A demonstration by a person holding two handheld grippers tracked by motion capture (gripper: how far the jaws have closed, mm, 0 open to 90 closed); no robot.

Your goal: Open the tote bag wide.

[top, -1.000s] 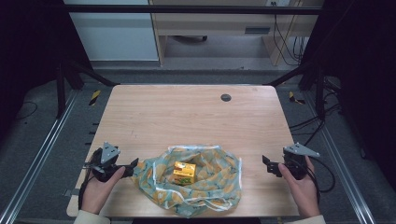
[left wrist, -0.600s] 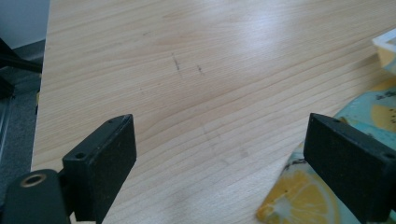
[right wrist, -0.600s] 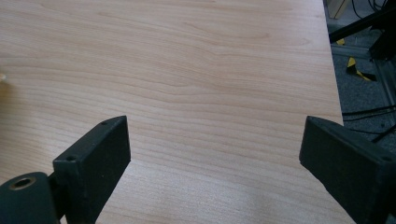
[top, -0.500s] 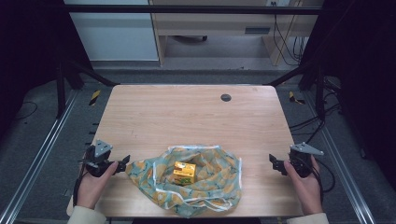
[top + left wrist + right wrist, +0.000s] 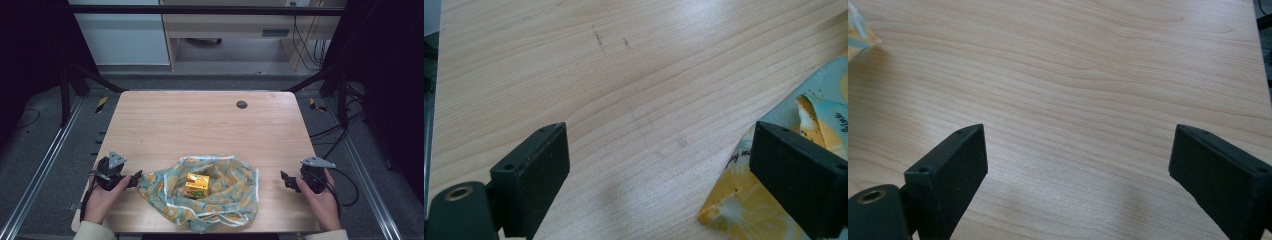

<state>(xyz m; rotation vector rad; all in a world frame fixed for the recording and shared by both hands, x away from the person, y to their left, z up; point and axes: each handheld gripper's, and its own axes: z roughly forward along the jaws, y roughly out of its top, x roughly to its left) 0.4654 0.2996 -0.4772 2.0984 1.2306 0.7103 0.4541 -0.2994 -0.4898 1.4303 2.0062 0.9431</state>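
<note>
Change vs. 1 s ago: both hands sit lower and farther out toward the table's side edges; left gripper (image 5: 134, 180) was at the cloth's left edge w/ jaws on or near the fabric, now drawn back, tips just beside the cloth corner. Right gripper (image 5: 289, 180) moved right, more bare wood between it and the cloth. Cloth and box unchanged.

Left hand (image 5: 102, 197): lower left of high view, forearm entering from bottom edge, jaws pointing right toward the cloth. Left gripper view: jaws spread wide, nothing between them; cloth corner beside the right-hand jaw, contact can't be told.

Right hand (image 5: 322, 200): lower right, jaws pointing left. Right gripper view: jaws wide apart, holding nothing, bare wood beneath.

Cloth (image 5: 205, 192): teal w/ yellow-orange fruit print, white trim, crumpled, lower centre of table (image 5: 200, 125).

Box (image 5: 196, 184): small, yellow-orange, resting on the cloth's centre.

Dark round grommet (image 5: 242, 104): upper right of tabletop.
</note>
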